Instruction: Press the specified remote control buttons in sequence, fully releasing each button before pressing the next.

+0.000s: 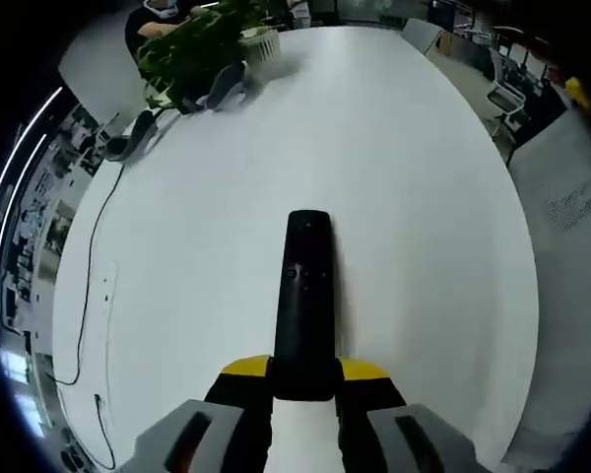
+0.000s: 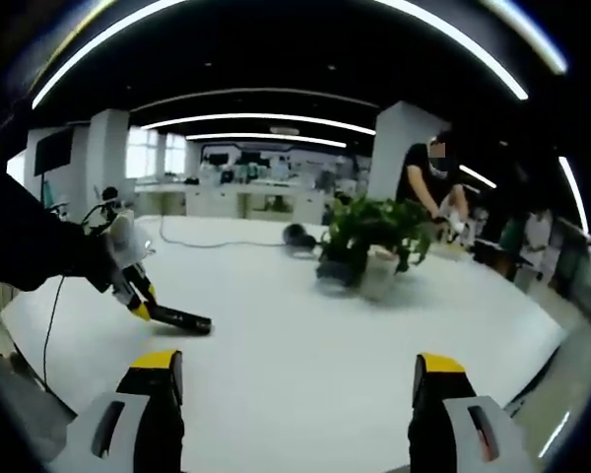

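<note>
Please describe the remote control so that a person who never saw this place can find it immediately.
Start from the large white table, which has a potted green plant at its far end. Near the closer edge, the left gripper with yellow-tipped jaws holds one end of the remote control. It is a slim black bar pointing toward the plant, the only long dark object on the bare white surface.

Grey hand-held gripper (image 2: 294, 379), yellow-tipped jaws

a broad white table (image 1: 404, 197) with a potted plant (image 2: 374, 236) sits in an office lit by ceiling light strips (image 2: 266, 123).
</note>
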